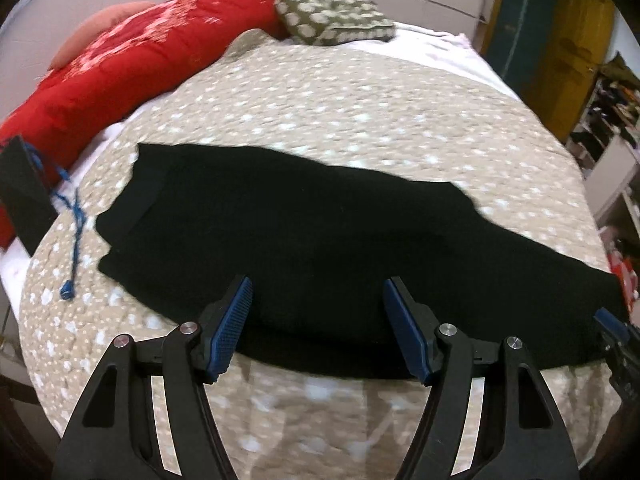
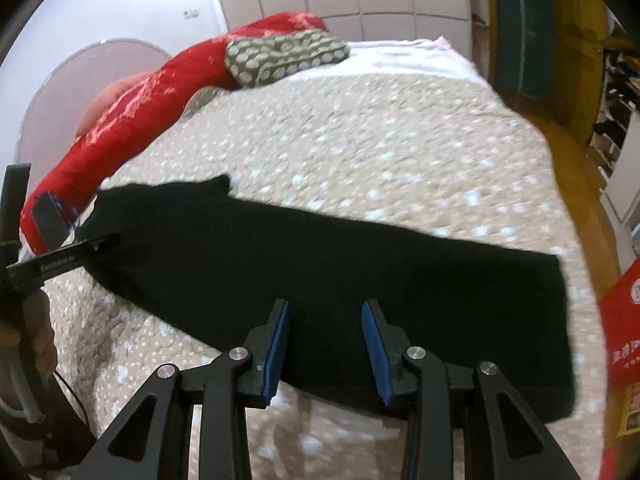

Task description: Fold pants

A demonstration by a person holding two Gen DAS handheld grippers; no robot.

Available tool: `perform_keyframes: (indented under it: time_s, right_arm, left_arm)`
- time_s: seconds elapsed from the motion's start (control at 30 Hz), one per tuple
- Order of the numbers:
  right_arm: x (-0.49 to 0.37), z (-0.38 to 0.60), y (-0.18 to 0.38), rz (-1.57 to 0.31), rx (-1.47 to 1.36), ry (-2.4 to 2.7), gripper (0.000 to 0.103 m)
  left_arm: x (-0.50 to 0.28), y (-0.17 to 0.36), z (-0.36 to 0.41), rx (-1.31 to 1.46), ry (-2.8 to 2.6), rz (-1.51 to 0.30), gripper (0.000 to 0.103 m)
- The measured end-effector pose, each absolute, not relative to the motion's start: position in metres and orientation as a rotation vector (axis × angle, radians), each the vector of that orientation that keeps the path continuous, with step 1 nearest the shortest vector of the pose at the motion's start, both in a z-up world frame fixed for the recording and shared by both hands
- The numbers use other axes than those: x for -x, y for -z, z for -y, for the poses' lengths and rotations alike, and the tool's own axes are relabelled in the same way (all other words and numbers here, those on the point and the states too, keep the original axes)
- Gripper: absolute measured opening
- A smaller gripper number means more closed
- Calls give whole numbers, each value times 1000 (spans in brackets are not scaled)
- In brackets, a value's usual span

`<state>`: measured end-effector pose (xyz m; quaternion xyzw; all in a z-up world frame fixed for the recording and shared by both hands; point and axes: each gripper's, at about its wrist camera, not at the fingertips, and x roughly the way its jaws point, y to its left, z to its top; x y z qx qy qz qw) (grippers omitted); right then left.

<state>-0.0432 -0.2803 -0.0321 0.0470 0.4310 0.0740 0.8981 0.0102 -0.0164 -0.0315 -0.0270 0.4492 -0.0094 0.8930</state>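
In the left wrist view, the black pants (image 1: 320, 248) were seen spread flat across a tan bedspread (image 1: 320, 100) with white dots. They were laid sideways just in front of the left gripper (image 1: 318, 292), with the waistband off to its left and the leg stretched away to its right. The cloth was plain and dark, and the top edge looked a little wavy. The left gripper was held apart, its blue pads (image 1: 234, 320) over the near edge of the pants, and nothing was pinched between them. A blue string (image 1: 72, 240) was lying beside the waist end. A red blanket (image 1: 140, 60) and a spotted green pillow (image 1: 332, 16) were seen far behind the pants. No writing could be read here.

In the right wrist view, the pants (image 2: 320, 272) were again seen straight ahead of the right gripper (image 2: 326, 312), as one long dark strip. The jaws were parted with nothing grasped. To its left, the left gripper (image 2: 60, 260) was seen with small white letters that were too blurry to read. To its right, a red box (image 2: 624, 332) with white writing was seen, also too blurry to read.
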Motion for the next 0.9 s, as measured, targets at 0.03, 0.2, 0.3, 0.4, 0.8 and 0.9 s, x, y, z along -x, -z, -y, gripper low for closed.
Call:
perform_keyframes:
  time_s: [0.03, 0.2, 0.3, 0.4, 0.8, 0.9]
  right_arm:
    - [47, 288, 29, -891, -99, -144, 36]
    - [66, 318, 23, -873, -105, -78, 36]
    - [71, 338, 32, -877, -133, -48, 38]
    - [67, 354, 50, -924, -154, -29, 38]
    - [110, 415, 39, -855, -312, 35, 49]
    - [108, 423, 48, -864, -381, -3, 49]
  left_arm:
    - [-10, 30, 22, 52, 30, -931, 68]
    - [-7, 33, 60, 31, 122, -932, 68]
    - [-10, 51, 87, 6, 184, -975, 68]
    - [-7, 56, 110, -79, 165, -968, 68]
    - [-29, 25, 226, -89, 518, -1012, 68]
    - [-32, 26, 266, -146, 593, -1037, 68]
